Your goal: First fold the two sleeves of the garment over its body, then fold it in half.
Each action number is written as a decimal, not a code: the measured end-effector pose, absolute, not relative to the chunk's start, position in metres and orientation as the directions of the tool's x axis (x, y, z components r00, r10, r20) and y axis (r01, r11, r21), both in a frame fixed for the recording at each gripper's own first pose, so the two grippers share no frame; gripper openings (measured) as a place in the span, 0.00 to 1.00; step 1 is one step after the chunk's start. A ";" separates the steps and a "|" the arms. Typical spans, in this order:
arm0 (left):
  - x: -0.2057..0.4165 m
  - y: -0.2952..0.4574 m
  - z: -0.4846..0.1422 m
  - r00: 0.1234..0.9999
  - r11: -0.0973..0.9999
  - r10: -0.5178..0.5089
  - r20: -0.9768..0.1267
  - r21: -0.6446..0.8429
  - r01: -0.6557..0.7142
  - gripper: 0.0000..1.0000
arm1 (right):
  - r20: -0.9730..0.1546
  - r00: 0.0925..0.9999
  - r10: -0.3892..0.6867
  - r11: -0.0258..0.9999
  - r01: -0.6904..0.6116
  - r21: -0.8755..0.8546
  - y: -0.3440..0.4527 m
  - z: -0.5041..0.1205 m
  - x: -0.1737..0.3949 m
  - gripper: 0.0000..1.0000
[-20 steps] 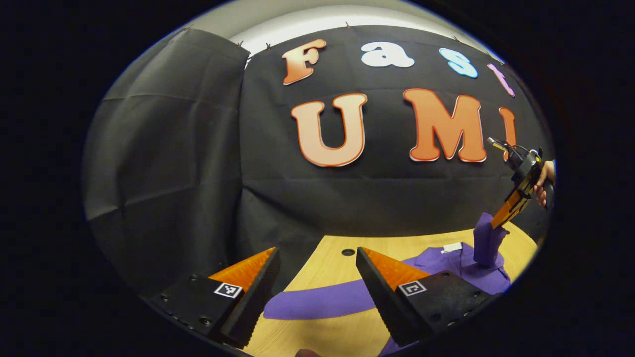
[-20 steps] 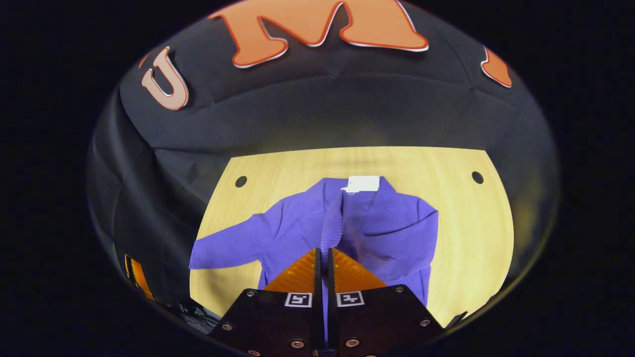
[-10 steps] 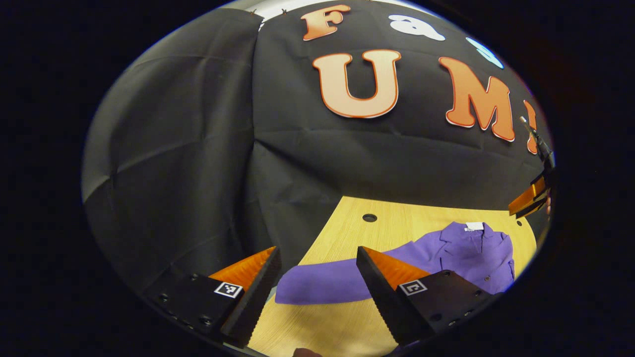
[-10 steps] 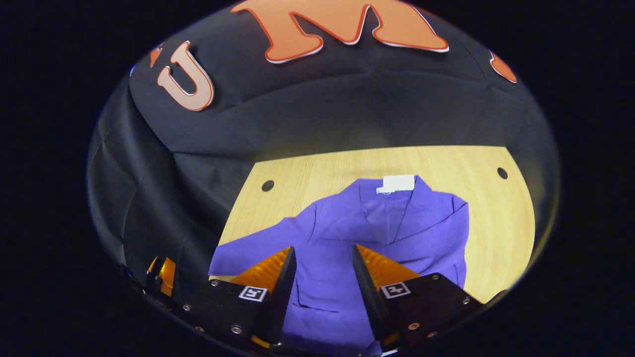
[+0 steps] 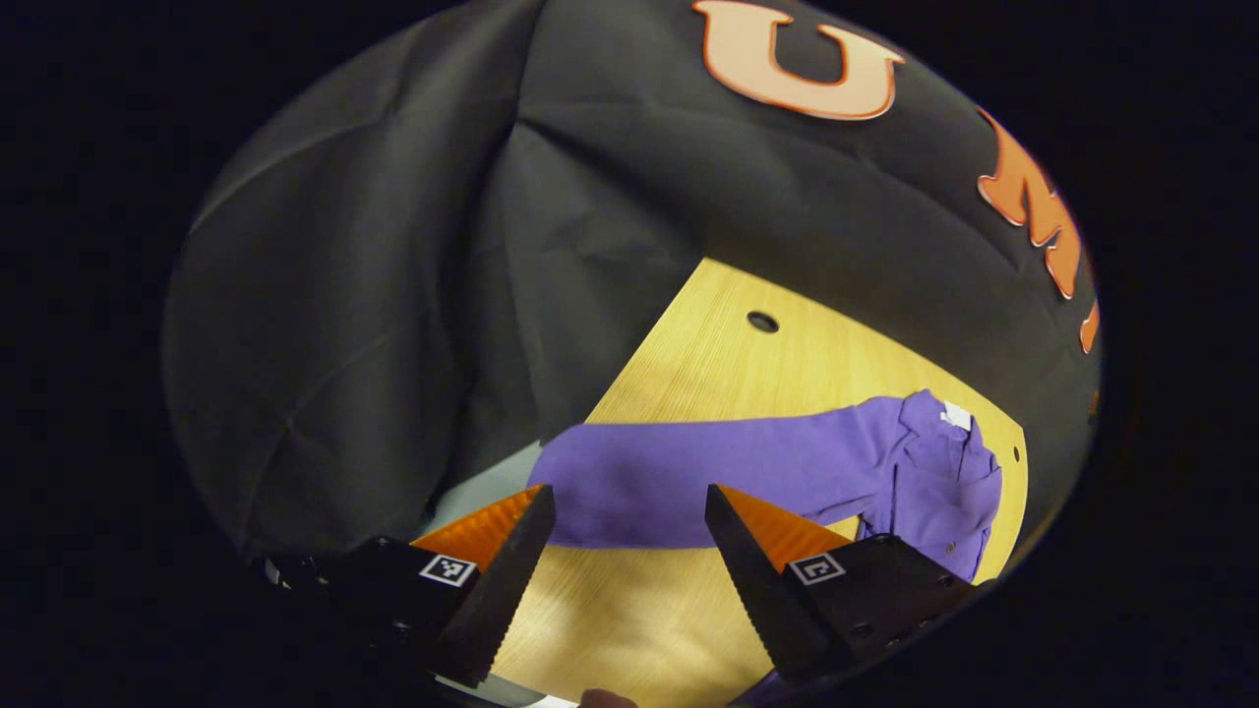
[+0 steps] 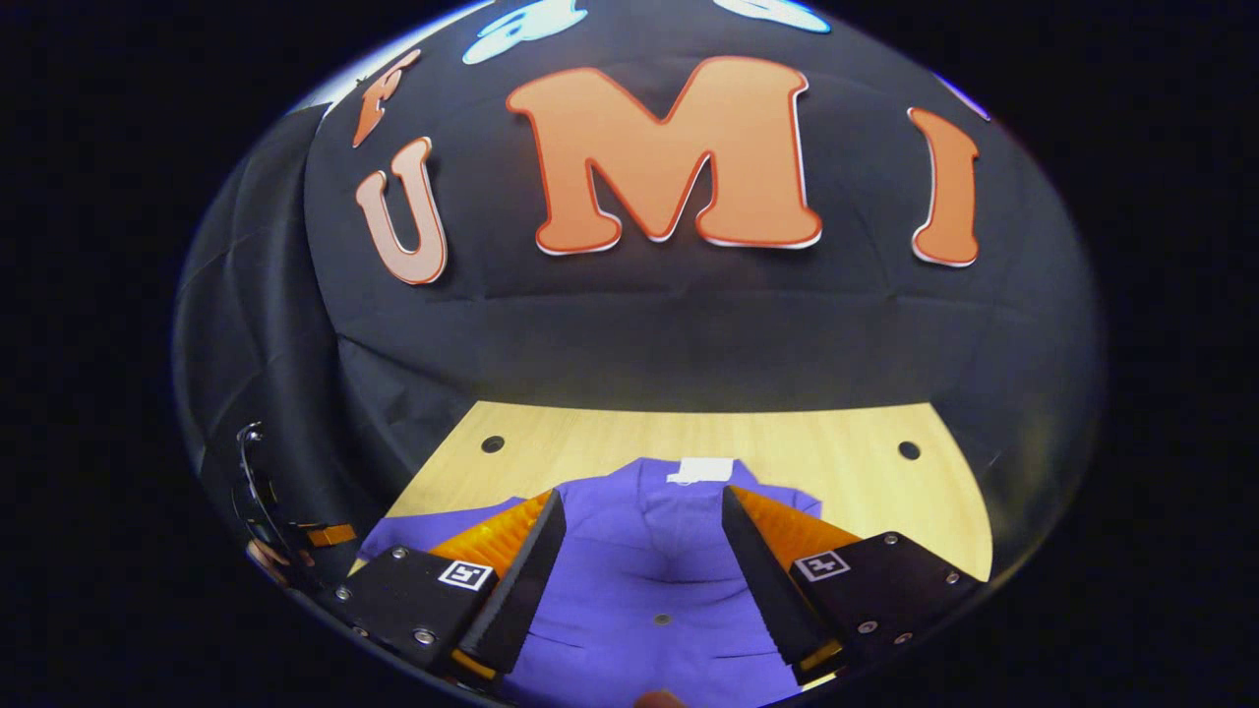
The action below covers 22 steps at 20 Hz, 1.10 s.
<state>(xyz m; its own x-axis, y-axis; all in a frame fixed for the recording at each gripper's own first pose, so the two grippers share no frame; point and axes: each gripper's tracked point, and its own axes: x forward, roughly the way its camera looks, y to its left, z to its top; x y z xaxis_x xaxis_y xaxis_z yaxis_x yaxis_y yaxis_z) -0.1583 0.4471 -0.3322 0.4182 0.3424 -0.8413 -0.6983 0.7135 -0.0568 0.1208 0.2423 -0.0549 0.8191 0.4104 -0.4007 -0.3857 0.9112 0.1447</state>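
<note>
We find the purple button-front garment (image 6: 649, 580) flat on the light wooden table (image 6: 846, 462), collar and white tag away from the right gripper (image 6: 639, 551), one sleeve (image 5: 708, 472) stretched sideways just ahead of the left gripper (image 5: 629, 551). Both grippers gape wide, holding nothing.
</note>
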 end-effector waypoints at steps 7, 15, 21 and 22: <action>-0.151 0.450 -0.413 0.227 0.708 0.169 -0.959 -0.042 -0.705 0.98 | -0.361 0.877 0.317 0.948 -0.296 0.115 0.167 -0.055 0.096 0.95; -0.173 0.441 -0.447 0.123 0.660 0.024 -0.992 -0.077 -0.748 0.98 | -0.427 0.875 0.228 0.972 -0.180 0.150 0.118 -0.091 0.073 0.95; -0.181 0.452 -0.451 0.033 0.684 0.089 -0.995 0.037 -0.729 0.95 | -0.417 0.868 0.270 0.961 -0.220 0.165 0.119 -0.082 0.080 0.95; -0.181 0.454 -0.454 0.019 0.689 0.089 -0.996 0.048 -0.723 0.81 | -0.412 0.869 0.272 0.961 -0.221 0.168 0.117 -0.081 0.080 0.95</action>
<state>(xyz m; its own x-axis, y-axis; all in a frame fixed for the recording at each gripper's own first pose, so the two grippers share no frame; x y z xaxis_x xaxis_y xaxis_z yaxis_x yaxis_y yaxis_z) -0.1808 0.4538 -0.4539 0.0190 0.0890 -0.9959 -0.7229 0.6893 0.0478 0.0802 0.1172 -0.0814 0.8694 0.2723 -0.4123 -0.2210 0.9606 0.1683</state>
